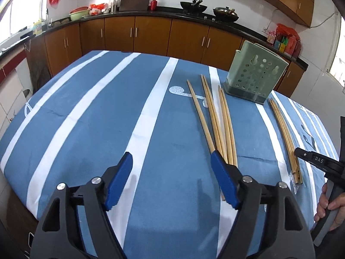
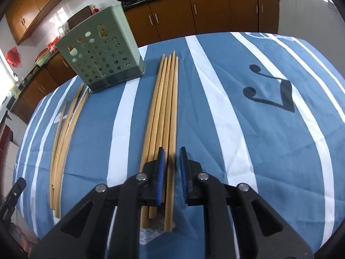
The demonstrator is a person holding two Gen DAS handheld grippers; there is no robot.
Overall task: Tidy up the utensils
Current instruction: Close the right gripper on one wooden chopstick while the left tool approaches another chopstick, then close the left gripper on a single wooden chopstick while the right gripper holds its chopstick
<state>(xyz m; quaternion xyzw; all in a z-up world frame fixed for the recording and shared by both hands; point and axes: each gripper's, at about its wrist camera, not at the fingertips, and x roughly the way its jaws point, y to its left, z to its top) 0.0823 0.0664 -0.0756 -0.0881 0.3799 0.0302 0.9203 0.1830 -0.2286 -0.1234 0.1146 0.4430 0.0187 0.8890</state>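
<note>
1. Nearest in the left wrist view, the left claw (image 1: pixel 171 157) hangs over the table (image 1: pixel 86 118) with its jaws wide apart and nothing between them. Its right-hand pad sits in front of the near ends of the left chopsticks (image 1: pixel 215 116), and I cannot tell whether it touches them
2. Nearest in the right wrist view, the right claw (image 2: pixel 172 153) has its jaws drawn close together over the near end of the right chopsticks (image 2: pixel 163 108), with at least one stick in the narrow gap. A dark sliver shows beside the right pad, so whether the pads truly press on the wood cannot be told. A hand (image 1: pixel 327 202) grips this tool's handle at the edge of the left view
3. Further out, both sets of chopsticks lie flat on the striped blue cloth: the left ones fanned loosely, the right ones in a tidy bundle, well apart from each other
4. Beyond them, the green holder (image 1: pixel 256 75) stands upright between the far tips of the two groups. Through its holes no stick shows inside, and none rises above its rim
5. Judged from this, the task is barely begun: nothing is stowed, the first pick-up looks to be in hand on the right, and every chopstick has yet to go into the holder
</note>
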